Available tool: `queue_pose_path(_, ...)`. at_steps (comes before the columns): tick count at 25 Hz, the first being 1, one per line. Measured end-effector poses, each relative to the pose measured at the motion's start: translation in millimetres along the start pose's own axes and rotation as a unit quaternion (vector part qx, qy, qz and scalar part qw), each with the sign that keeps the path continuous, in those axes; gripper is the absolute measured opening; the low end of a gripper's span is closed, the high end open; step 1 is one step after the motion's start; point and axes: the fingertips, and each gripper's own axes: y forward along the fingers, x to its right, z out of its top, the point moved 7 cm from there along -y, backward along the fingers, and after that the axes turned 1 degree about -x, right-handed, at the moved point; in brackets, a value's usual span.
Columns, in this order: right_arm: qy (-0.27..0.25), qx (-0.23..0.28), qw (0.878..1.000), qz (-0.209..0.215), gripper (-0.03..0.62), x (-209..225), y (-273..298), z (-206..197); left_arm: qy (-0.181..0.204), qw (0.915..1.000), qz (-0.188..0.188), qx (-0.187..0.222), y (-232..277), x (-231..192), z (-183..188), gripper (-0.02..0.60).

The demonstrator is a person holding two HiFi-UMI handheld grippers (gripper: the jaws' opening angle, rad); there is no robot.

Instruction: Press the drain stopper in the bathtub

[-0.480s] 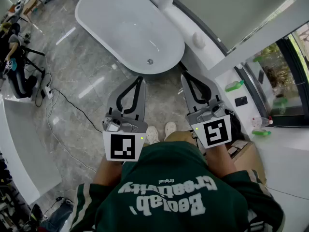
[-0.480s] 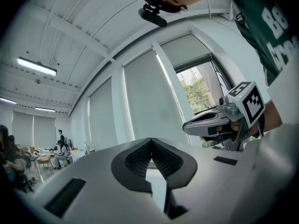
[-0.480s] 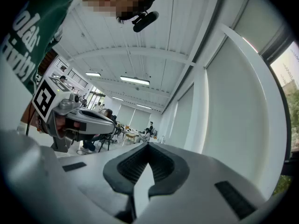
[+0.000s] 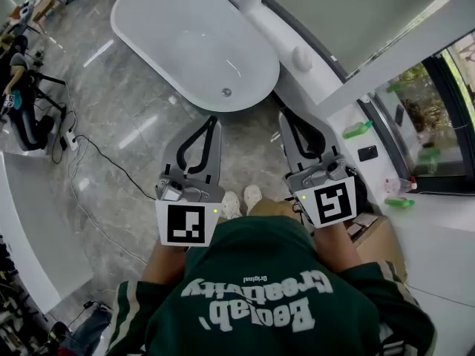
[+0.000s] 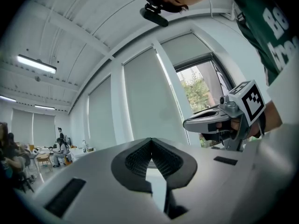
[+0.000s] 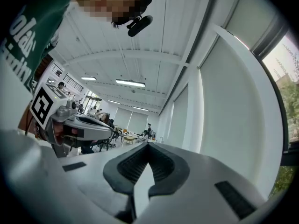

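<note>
Drain stopper (image 4: 227, 92) sits in the floor of the white bathtub (image 4: 171, 28), near its closer end. Left gripper (image 4: 215, 122) and right gripper (image 4: 284, 116) are both pressed together (nothing pinched) and held outside the tub rim. The stopper lies ahead, between their tips.

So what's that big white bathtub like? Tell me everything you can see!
The white oval bathtub is smooth and glossy, with a thin rounded rim and a deep hollow. It stands alone on the shiny grey stone-look floor, its far end cut off by the picture's top edge. No water or things show inside, only a small round grey drain stopper near its closer end. The left gripper and right gripper are both short of its near rim, not touching it.
</note>
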Motion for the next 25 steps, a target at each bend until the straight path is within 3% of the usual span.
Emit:
queue_pose_path(10,0.031,0.01,0.999,0.016,0.009,46,-5,-18,0.006,0.9994,0.03,-0.017,34,19,9,0.009)
queue_pose_path(18,0.036,0.03,0.998,0.037,0.009,74,-3,-35,0.069,0.9953,0.058,-0.036,49,29,7,0.009)
queue_pose_path(25,0.033,0.02,0.998,0.045,0.009,84,27,-45,0.053,0.9946,0.078,-0.044,71,-1,-3,0.009)
